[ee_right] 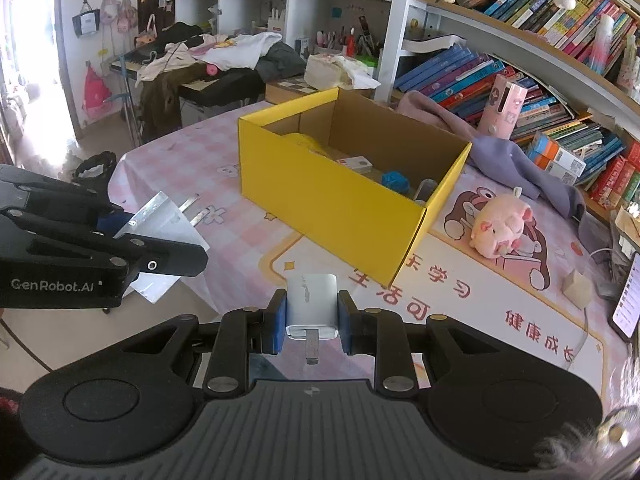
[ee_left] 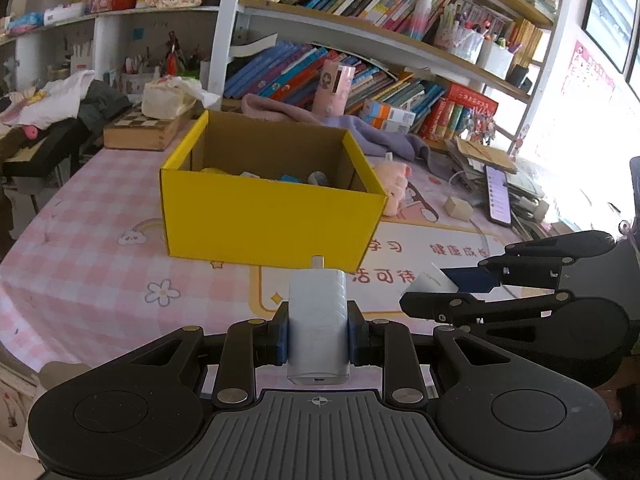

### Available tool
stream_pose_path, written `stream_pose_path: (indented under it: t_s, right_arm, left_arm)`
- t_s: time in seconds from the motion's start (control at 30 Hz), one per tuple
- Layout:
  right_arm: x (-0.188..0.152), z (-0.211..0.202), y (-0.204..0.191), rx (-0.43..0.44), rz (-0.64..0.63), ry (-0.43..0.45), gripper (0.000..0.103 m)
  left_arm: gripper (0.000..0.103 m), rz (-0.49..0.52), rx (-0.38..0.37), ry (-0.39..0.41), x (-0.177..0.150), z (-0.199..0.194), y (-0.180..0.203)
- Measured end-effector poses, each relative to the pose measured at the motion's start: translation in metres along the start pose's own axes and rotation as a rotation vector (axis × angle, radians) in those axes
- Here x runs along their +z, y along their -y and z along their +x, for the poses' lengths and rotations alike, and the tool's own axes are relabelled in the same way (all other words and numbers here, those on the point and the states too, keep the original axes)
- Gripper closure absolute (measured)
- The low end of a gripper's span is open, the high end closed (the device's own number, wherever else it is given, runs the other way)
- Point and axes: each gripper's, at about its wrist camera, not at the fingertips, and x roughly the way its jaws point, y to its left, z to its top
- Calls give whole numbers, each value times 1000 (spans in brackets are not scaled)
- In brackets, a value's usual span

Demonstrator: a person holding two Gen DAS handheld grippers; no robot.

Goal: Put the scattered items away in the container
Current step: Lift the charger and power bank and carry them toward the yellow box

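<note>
My left gripper [ee_left: 318, 336] is shut on a pale grey charger plug [ee_left: 318, 300], prongs pointing away, just short of the yellow cardboard box [ee_left: 272, 220]. My right gripper [ee_right: 311, 324] is shut on a white charger plug [ee_right: 312, 296] with a prong pointing back at the camera, near the box's [ee_right: 332, 208] front corner. Each gripper shows in the other's view: the right gripper [ee_left: 452, 286] to the right, the left gripper [ee_right: 132, 228] to the left. The box holds several small items. A pink plush pig [ee_right: 500, 228] and a wooden block [ee_right: 576, 288] lie on the table right of the box.
The box stands on a pink checked tablecloth [ee_left: 100, 248]. A phone [ee_left: 498, 196] and papers lie at the right edge. A purple cloth [ee_right: 504, 152], a chessboard box [ee_left: 140, 128] and bookshelves [ee_left: 360, 80] stand behind the box. Clothes are piled at the far left.
</note>
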Motion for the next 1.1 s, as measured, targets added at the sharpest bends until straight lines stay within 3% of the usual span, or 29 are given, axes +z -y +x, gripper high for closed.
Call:
stream_pose_path:
  t_s: [0.8, 0.97, 1.1]
  right_arm:
    - [89, 69, 94, 54, 49, 118, 79]
    - [101, 93, 109, 69, 47, 105, 79]
    - [111, 122, 113, 104, -5, 64, 79]
  left_arm:
    - [78, 108, 64, 42, 116, 85, 6]
    - [78, 132, 78, 16, 137, 112, 0]
    - [78, 180, 80, -58, 155, 147, -7]
